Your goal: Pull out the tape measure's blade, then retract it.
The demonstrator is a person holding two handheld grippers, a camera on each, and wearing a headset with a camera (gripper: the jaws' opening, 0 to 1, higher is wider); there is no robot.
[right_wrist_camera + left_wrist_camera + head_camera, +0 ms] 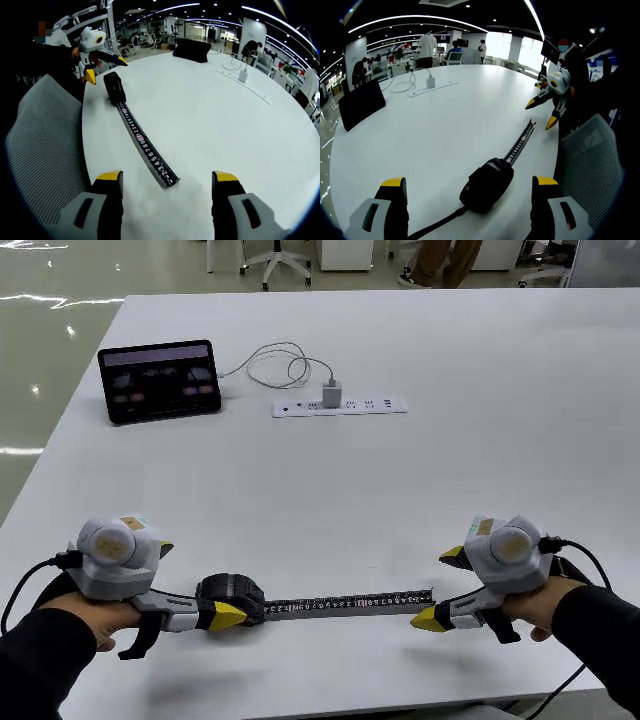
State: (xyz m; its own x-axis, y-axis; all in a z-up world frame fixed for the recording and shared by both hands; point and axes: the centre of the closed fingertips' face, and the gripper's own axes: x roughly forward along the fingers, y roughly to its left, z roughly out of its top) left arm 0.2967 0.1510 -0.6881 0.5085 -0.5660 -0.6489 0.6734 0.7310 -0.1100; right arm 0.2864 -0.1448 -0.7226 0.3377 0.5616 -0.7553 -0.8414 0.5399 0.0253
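Tape measure stretched out, both claws wide open around it

So there's one black tape measure case (487, 184) sitting on the white table (480, 420), right in the gap between the spread yellow-tipped jaws of the left gripper (470, 181), and neither jaw looks like it's touching it. Its one dark numbered blade (145, 146) runs flat along the near edge over to the right gripper (167, 176), whose jaws are also apart, with the blade's end lying loose between them, not pinched. Count-wise: two grippers, one tape measure, one black tablet (160, 379) propped up at the far left, and one white power strip (340, 406) with one white charger block (331, 394) plugged in and one white cable (280, 365) looping toward the tablet.
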